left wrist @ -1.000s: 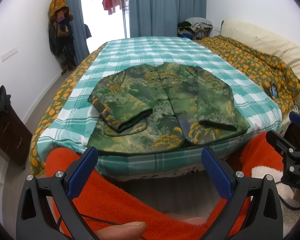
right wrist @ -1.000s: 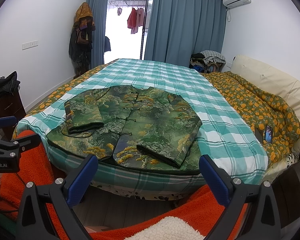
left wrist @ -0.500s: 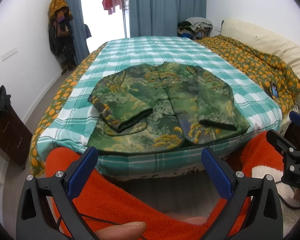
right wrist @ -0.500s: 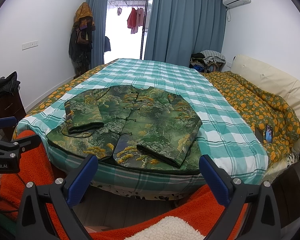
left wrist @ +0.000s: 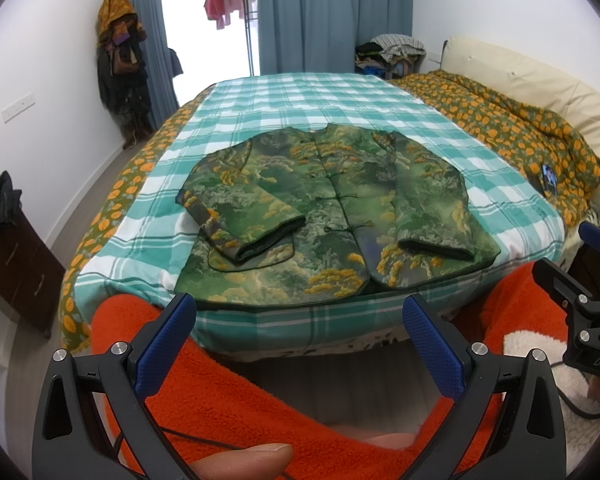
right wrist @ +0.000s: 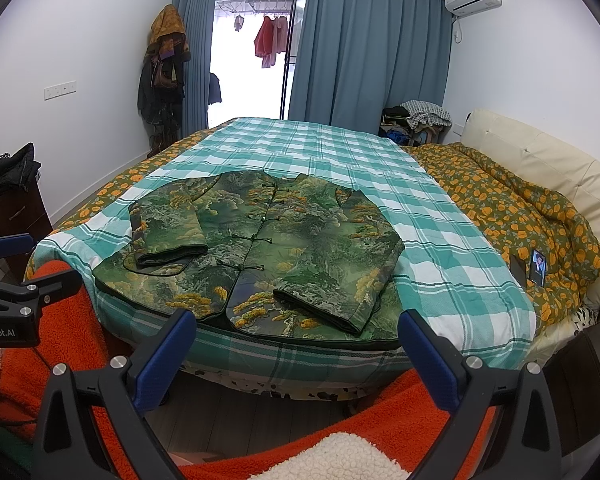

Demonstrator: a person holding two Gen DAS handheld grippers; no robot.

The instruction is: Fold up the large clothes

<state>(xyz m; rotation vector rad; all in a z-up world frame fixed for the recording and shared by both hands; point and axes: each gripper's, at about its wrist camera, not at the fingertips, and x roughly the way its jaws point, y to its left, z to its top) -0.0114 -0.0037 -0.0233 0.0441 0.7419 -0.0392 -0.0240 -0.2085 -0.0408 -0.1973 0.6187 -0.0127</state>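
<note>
A: Nothing has shifted since the earlier frames; both claws hang where they were, short of the bed's near edge

B: Start big. Where does the garment lie?

A: On the bed (right wrist: 440,216), over the teal checked blanket, the green jacket (right wrist: 260,252) is spread flat, front up, both sleeves already folded in across the body. Its hem lies at the near edge of the mattress and its collar points away toward the curtains, so the long axis runs straight away from both claws

B: And the claws?

A: Left claw (left wrist: 300,344) is spread wide, holding nothing. Right claw (right wrist: 298,354) is the same, wide and empty. Each sits ahead of and below the hem, apart from the cloth

B: Which is nearer?

A: Neither, really. The left faces the hem's left half, the right its right corner. I judge the next fold takes the hem up toward the collar, one claw per corner
</note>
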